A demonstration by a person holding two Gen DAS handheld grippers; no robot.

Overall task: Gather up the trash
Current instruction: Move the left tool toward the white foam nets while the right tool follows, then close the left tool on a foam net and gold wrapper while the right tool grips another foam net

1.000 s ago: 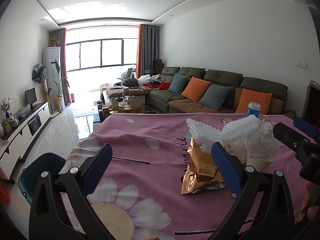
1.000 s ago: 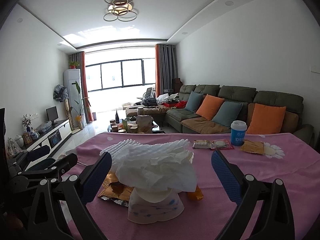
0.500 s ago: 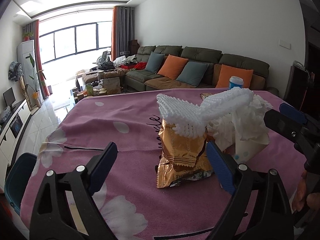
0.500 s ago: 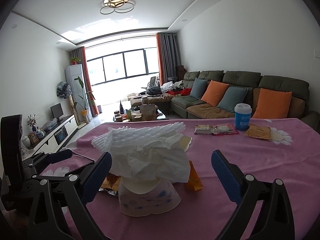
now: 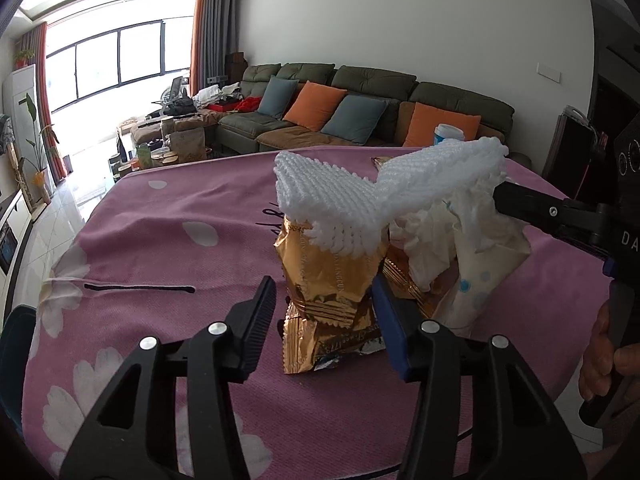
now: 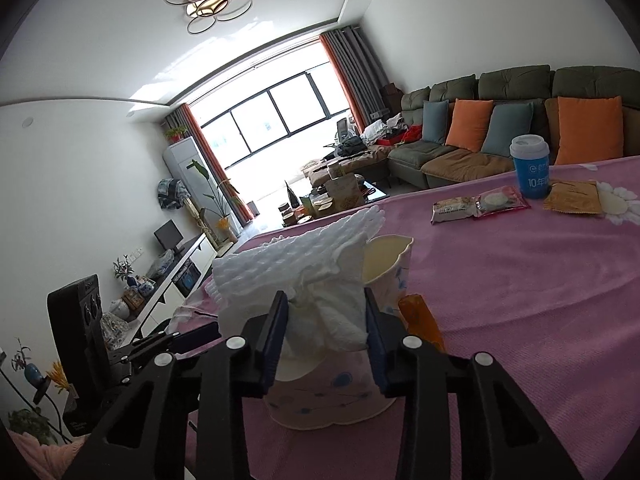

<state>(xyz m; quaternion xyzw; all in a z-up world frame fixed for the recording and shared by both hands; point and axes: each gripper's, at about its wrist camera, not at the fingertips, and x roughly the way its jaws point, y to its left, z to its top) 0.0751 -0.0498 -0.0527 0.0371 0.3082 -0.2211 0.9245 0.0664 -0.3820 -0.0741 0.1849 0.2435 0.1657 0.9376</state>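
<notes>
Left gripper [image 5: 324, 312] advanced and narrowed; gold wrapper [image 5: 328, 280] now between its fingers. Right gripper [image 6: 326, 332] advanced, tilted; its fingers now clamp crumpled tissue [image 6: 328, 316].

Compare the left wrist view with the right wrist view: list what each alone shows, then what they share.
Left wrist only: the gold wrapper between the left hand-held gripper fingers, still apart.

Right wrist only: the ceiling lamp, snack packets near the blue cup, and the right hand-held gripper around crumpled tissue.

Both: white foam net, paper cup, pink tablecloth, sofa.
</notes>
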